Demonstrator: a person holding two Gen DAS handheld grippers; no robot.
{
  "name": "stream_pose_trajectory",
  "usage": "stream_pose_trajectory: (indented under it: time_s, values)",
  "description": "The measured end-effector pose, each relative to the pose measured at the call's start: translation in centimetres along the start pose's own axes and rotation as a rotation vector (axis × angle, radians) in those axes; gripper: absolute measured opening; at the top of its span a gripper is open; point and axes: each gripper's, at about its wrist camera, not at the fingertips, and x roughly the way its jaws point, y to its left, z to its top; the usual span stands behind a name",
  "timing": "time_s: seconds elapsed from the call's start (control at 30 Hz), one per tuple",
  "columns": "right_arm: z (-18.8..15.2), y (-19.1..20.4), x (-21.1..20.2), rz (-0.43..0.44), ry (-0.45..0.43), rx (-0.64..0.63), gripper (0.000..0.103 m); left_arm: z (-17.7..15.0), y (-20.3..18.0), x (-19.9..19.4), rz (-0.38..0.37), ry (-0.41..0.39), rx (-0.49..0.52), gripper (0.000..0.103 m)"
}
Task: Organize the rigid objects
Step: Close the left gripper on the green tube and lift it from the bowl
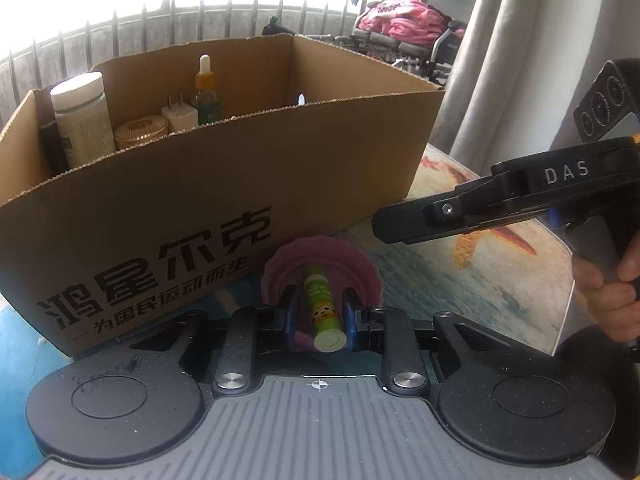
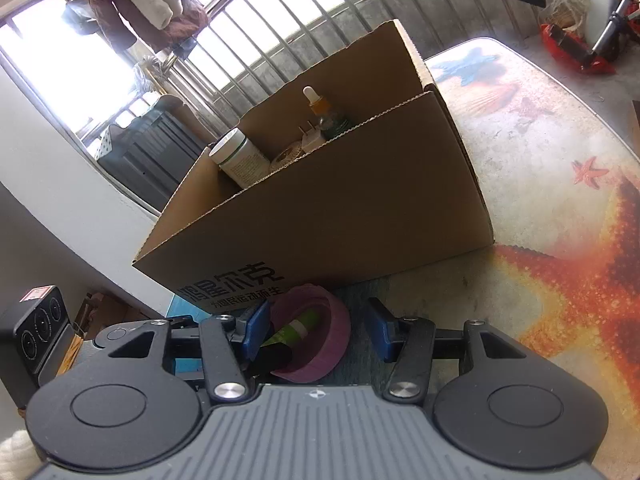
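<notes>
Green tube (image 1: 322,306) is lying inside the pink dish (image 1: 320,256) on the desk (image 1: 440,280), sitting between the blue pads of the left tool (image 1: 320,316), whose narrow jaws are pinching it from both sides. Right tool (image 2: 320,326) is hanging half-wide with the pink dish and tube between and just ahead of its fingers, its right pad standing clear of the dish rim. Cardboard box (image 1: 200,208) is standing just beyond both tools, holding a white bottle (image 1: 82,120), a dropper bottle (image 1: 206,92) and a white plug (image 1: 179,116).
</notes>
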Motion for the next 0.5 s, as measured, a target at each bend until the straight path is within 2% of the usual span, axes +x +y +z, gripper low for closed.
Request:
stream_pose_trajectory:
  time_s: [0.1,0.23,0.5]
  values:
    - [0.0,-0.4,0.1,0.007,0.005,0.010,0.055,-0.3,-0.3,0.2,0.005,0.017,0.013,0.015]
    - [-0.1,-0.8,-0.2,0.033,-0.015,0.048,0.055,-0.5,-1.0,-1.0,0.024,-0.027,0.039,0.015]
    - [-0.3,-0.5,-0.5,0.142,0.004,0.132,0.056,-0.2,-2.9,-3.4,0.003,-0.091,0.064,0.015]
